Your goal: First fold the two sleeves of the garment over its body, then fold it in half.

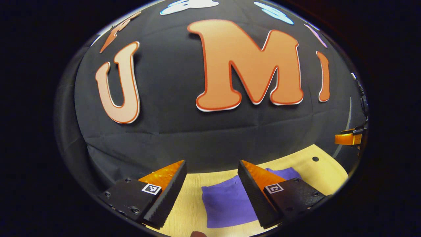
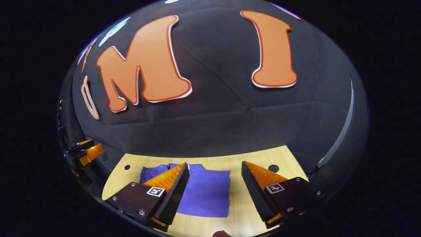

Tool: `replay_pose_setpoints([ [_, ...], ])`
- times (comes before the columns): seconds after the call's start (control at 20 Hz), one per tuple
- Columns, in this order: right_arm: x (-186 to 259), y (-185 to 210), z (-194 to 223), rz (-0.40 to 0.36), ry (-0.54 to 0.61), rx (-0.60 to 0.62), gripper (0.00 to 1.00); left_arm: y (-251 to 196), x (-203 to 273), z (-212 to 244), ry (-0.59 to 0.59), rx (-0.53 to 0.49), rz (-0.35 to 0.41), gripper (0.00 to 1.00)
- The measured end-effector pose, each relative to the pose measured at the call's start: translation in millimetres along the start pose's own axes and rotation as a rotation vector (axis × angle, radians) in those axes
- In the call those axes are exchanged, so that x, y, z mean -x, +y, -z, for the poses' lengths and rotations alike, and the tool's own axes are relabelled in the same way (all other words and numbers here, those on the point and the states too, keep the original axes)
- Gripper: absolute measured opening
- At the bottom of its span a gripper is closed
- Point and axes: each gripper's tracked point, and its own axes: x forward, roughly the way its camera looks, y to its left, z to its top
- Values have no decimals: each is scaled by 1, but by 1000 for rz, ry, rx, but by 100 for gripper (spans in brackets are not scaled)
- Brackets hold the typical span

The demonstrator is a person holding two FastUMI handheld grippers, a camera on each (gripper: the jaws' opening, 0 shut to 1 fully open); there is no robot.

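Wooden tabletop (image 2: 250, 210) carries folded purple garment (image 2: 207, 194) at 6 o'clock; left gripper (image 1: 212, 184) and right gripper (image 2: 215, 186) hang released, empty. Risk: brushing it undoes folds.

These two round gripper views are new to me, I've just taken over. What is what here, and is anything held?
Each picture comes from a camera riding on a hand-held gripper, looking forward along its two fingers. In the left gripper view, the left gripper stands open above a wooden table. In the right gripper view, the right gripper is open too. On the table lies the purple garment, looking already folded into a compact rectangle. Neither gripper holds anything; both hang above the cloth. The small shape at each picture's side edge is the other gripper, farther off.
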Motion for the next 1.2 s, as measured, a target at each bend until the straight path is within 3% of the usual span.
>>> replay_pose_setpoints([
  [0.25, 60, 8, -34, 9, -132, 16, 95, -13, 60, -31, -91, 32, 3, 98],
  [0.3, 71, 11, -40, 8, -158, 15, 100, -15, 71, -36, -108, 36, 4, 100],
  [0.35, 81, 13, -46, 10, -182, 16, 95, -16, 83, -40, -126, 41, 1, 100],
  [0.6, 125, 25, -61, 29, -285, 43, 95, -24, 126, -54, -205, 43, -17, 100],
  [0.8, 147, 31, -49, 83, -356, 129, 94, -23, 159, -55, -270, 65, -49, 100],
  [1.2, 191, 51, -26, 93, -486, 156, 95, -28, 199, -16, -312, 105, -87, 98],
])
